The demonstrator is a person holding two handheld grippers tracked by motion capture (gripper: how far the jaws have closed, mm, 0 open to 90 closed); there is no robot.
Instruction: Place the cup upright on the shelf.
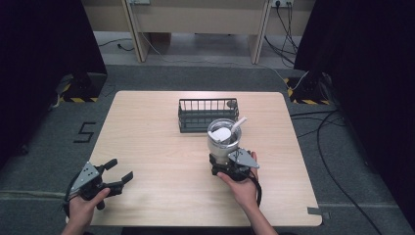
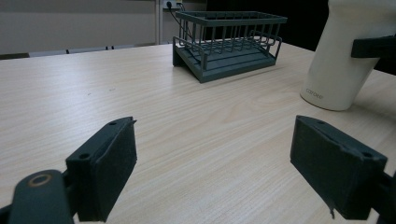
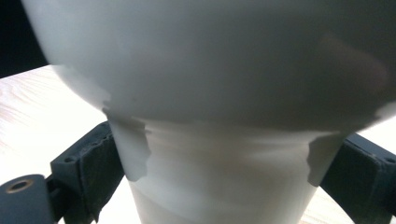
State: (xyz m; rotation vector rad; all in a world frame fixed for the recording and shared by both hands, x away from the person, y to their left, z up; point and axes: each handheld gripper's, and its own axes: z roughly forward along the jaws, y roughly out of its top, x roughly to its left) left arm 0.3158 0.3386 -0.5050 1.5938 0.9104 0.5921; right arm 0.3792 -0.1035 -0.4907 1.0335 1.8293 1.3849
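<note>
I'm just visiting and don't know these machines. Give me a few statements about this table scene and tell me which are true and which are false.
1. The right gripper has its jaws closed around the white tumbler. True.
2. The left gripper is holding the wire basket. False: its jaws are spread open with nothing between them, near the table's front left corner.
3. The tumbler stands inside the basket. False: it stands on the table, in front of the basket.
4. The tumbler has a straw sticking out of its top. True.
5. The basket lies tipped on its side. False: it stands upright.
</note>
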